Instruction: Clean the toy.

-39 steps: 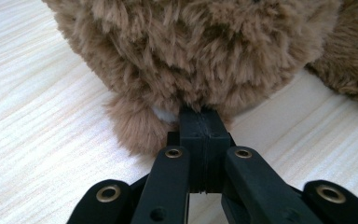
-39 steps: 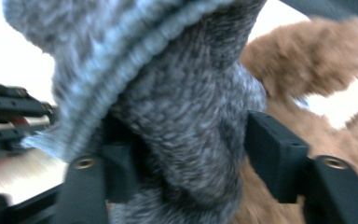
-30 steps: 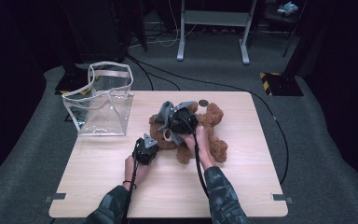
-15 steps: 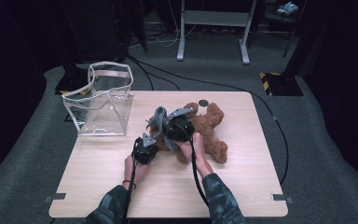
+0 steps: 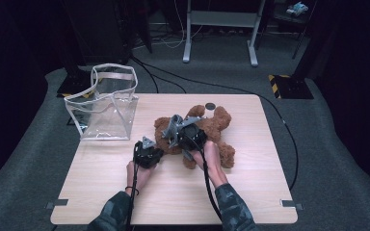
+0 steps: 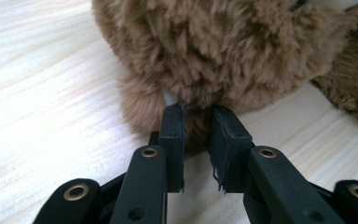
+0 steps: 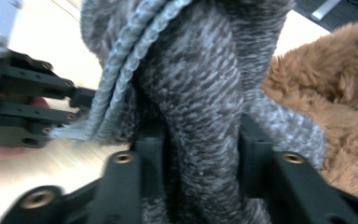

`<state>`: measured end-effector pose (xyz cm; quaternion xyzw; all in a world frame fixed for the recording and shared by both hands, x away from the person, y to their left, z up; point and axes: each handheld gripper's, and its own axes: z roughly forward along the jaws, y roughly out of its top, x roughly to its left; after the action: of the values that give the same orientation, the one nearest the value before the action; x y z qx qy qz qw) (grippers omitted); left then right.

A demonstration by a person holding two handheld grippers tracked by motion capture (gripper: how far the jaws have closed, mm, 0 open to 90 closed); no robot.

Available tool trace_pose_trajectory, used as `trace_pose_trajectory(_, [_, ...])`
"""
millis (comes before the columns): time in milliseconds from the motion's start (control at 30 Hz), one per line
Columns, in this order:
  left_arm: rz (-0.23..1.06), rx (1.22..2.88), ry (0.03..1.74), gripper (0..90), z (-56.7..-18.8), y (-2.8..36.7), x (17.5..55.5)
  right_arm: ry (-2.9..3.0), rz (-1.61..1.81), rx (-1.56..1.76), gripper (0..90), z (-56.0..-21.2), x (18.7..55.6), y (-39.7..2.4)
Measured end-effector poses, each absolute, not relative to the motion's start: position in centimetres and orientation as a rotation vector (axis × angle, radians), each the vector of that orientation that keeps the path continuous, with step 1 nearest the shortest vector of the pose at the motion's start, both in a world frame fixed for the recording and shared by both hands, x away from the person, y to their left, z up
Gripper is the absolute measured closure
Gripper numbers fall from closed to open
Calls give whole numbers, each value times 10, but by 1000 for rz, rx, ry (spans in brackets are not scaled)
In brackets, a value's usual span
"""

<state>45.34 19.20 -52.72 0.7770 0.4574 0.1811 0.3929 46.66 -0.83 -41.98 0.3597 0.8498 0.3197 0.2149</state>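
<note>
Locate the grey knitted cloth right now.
In the high view, the grey knitted cloth lies on the brown plush teddy bear mid-table, between the right gripper's jaws.

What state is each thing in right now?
Bear: lying on the table.
Knit: bunched between the right gripper jaws, which have just been opening.
Left gripper: pinching the bear's fur, jaws just easing.
Bag: upright, open, apart from the bear.

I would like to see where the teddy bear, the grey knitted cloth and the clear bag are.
teddy bear (image 5: 219, 126), high view, on its brown body.
grey knitted cloth (image 7: 200, 107), right gripper view, on the fold between the jaws.
clear bag (image 5: 107, 113), high view, on its front wall.
</note>
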Motion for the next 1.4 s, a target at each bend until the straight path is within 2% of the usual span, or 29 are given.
trace_pose_trajectory(67, [455, 1975, 1159, 830, -527, 193, 454, 2366, 908, 963, 461, -415, 466, -8])
trace_pose_trajectory(167, [441, 1973, 1155, 881, -528, 194, 454, 2353, 941, 973, 431, -407, 462, -5])
trace_pose_trajectory(267, [414, 1960, 1167, 892, -528, 196, 455, 2318, 978, 970, 504, -400, 462, -1])
trace_pose_trajectory(333, [405, 1957, 1166, 891, -528, 197, 455, 2303, 1012, 980, 676, -399, 461, 3])
trace_pose_trajectory(367, [404, 1953, 1175, 891, -528, 198, 455, 2291, 1027, 971, 715, -399, 462, 4])
trace_pose_trajectory(467, [403, 1936, 1191, 893, -528, 199, 455, 2301, 1094, 997, 762, -408, 465, 9])
trace_pose_trajectory(600, [388, 1920, 1207, 896, -528, 201, 455, 2330, 1110, 998, 782, -423, 465, 12])
trace_pose_trajectory(833, [393, 1921, 1216, 899, -528, 202, 456, 2357, 1157, 963, 783, -422, 454, 1])
trace_pose_trajectory(1100, [395, 1903, 1226, 899, -529, 200, 456, 2452, 993, 983, 784, -445, 449, 5])
trace_pose_trajectory(1300, [384, 1923, 1211, 899, -528, 202, 456, 2328, 1105, 969, 779, -415, 445, -3])
trace_pose_trajectory(1400, [384, 1920, 1212, 899, -528, 202, 456, 2351, 1132, 977, 777, -411, 450, 8])
